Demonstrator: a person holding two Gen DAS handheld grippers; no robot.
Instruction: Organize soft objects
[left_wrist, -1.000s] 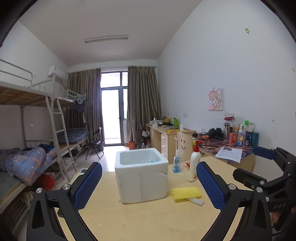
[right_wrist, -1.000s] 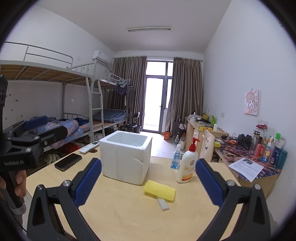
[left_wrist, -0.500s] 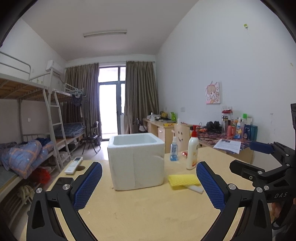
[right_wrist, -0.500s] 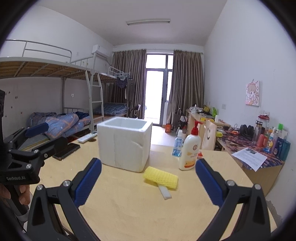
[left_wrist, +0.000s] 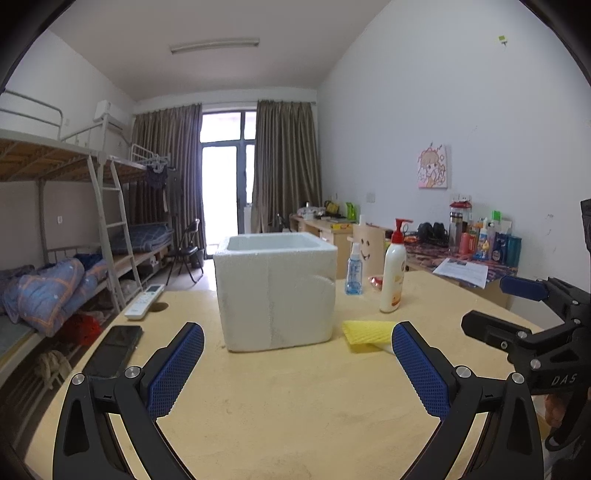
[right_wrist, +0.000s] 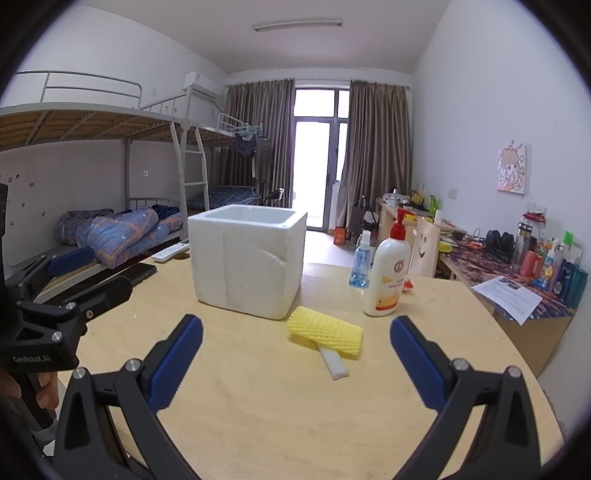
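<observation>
I hold my left gripper (left_wrist: 297, 363) low over the round pale wooden table (left_wrist: 295, 406), its blue-padded fingers spread wide and empty. My right gripper (right_wrist: 296, 356) hovers the same way, released, gripping nothing. The yellow foam mesh sleeve (right_wrist: 325, 331) lies flat on the table just beside the open white styrofoam box (right_wrist: 246, 259), at its near right corner, resting on a white foam strip (right_wrist: 333, 363). Behind it stand a white pump bottle with a red top (right_wrist: 386, 277) and a small blue spray bottle (right_wrist: 360, 261).
</observation>
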